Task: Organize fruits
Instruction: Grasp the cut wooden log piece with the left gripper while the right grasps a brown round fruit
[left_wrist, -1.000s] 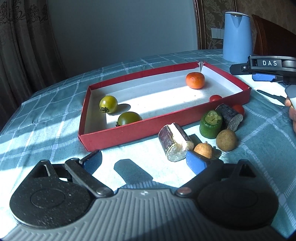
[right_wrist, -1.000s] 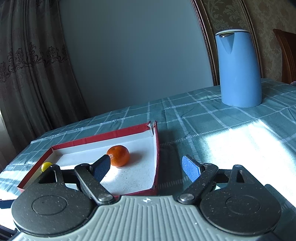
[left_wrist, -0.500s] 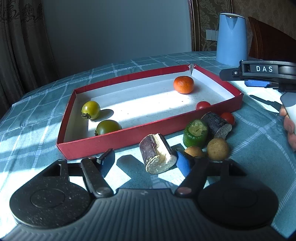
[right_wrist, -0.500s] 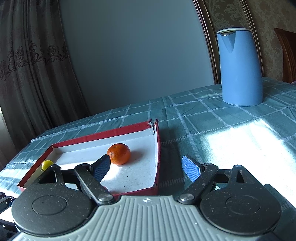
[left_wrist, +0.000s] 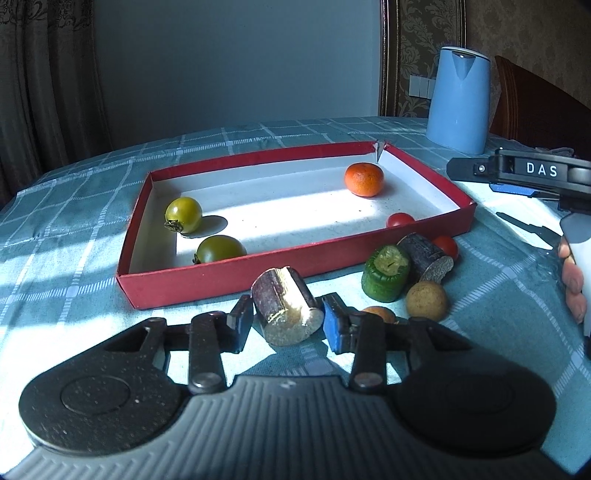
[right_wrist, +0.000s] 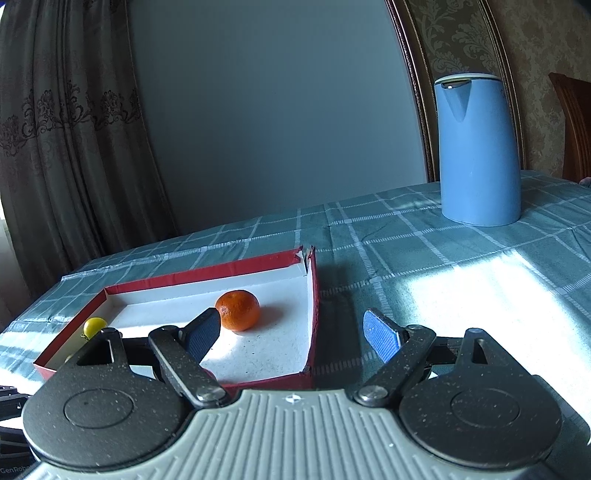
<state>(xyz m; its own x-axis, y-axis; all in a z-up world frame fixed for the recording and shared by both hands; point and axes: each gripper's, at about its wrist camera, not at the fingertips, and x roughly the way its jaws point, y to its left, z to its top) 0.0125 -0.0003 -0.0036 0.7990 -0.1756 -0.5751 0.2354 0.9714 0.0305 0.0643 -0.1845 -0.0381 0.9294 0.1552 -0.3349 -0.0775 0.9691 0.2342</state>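
While right gripper (right_wrist: 291, 334) gapes, left gripper (left_wrist: 286, 325) (just closing) clamps sugarcane piece (left_wrist: 286, 312).

You can read "DAS" in white letters on the right gripper (left_wrist: 532, 173). On your right wrist view's lower left edge, partial lettering "GenRob" shows on a dark part (right_wrist: 14, 469).

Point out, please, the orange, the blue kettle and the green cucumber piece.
orange (left_wrist: 364, 178), left wrist view, middle of its peel
blue kettle (right_wrist: 478, 155), right wrist view, middle of its body
green cucumber piece (left_wrist: 384, 280), left wrist view, its side skin

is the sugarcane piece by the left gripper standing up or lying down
Lying down: the sugarcane piece rests on its side on the tablecloth, cut end facing the camera, between the pads of the left gripper, whose jaws have just been closing.
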